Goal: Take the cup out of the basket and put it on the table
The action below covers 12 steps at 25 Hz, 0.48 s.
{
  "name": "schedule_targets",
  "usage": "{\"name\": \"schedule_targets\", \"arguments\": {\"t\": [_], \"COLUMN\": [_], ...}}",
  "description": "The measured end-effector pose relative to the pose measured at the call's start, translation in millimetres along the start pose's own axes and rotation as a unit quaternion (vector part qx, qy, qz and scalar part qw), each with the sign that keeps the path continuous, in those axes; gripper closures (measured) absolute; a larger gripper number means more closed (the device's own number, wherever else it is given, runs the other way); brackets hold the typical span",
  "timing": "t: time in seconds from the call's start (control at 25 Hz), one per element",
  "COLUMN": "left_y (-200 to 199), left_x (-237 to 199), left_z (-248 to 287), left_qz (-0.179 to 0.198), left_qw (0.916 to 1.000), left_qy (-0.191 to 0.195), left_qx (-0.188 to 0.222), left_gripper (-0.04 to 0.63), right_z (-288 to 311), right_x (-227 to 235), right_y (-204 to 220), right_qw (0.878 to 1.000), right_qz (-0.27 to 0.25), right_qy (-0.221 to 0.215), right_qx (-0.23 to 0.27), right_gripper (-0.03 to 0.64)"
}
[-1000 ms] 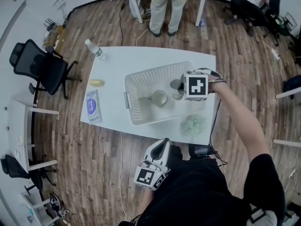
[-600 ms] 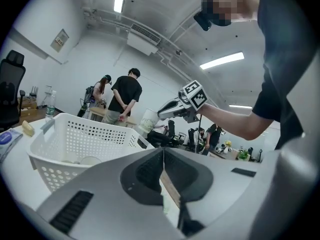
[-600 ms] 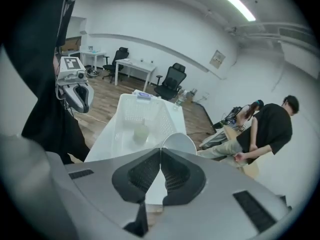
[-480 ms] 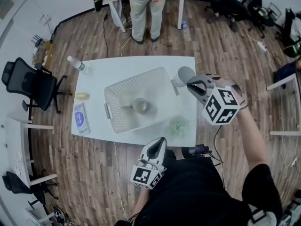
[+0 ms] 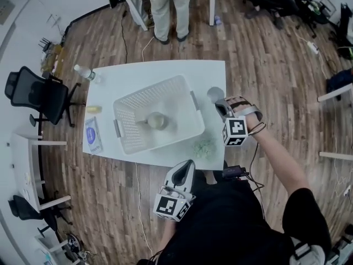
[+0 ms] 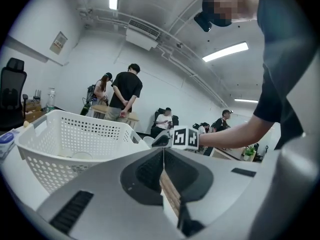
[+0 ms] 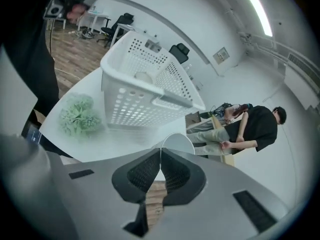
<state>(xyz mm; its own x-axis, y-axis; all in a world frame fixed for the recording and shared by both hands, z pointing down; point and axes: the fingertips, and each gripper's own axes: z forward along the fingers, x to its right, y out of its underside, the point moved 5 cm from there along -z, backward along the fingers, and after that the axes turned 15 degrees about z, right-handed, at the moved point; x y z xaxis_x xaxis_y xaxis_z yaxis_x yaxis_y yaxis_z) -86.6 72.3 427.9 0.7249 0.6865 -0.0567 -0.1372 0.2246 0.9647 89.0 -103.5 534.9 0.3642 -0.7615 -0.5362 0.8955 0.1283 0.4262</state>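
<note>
White cup (image 5: 215,94) is pinched by its rim in the closed right tongs (image 5: 221,106), outside the basket (image 5: 149,90) and close to the right edge of the table (image 5: 165,70); the left tongs (image 5: 188,167) are shut on nothing, off the near edge; if released tilted or too near that edge, the cup could tip or roll off; whether its base touches the table cannot be made out; a round vessel (image 5: 157,120) in the basket is too blurred to be identified.
</note>
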Motion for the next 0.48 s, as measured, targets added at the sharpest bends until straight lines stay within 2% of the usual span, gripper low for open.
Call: {"name": "schedule_targets", "arguments": {"t": [0.16,0.32,0.48], "left_y": [1,3,6], "left_x": [5,10,12], "left_z": [-3,-5,-10], "left_qz": [-0.001,-0.005,-0.007], "left_qw": [0.9995,0.9982,0.9969], "left_qy": [-0.03,-0.056,-0.073], "left_qx": [-0.014,-0.023,-0.028], "left_gripper": [0.584,0.584,0.584], "right_z": [41,57,65], "right_x": [-32,-49,-59], "right_y": [10,15,15], "right_qw": [0.999,0.998,0.998], "right_qz": [-0.019,-0.031,-0.037], "right_qy": [-0.03,-0.057,-0.058], "right_qx": [-0.012,-0.014,-0.007], "right_gripper": [0.586,0.586,0.585]}}
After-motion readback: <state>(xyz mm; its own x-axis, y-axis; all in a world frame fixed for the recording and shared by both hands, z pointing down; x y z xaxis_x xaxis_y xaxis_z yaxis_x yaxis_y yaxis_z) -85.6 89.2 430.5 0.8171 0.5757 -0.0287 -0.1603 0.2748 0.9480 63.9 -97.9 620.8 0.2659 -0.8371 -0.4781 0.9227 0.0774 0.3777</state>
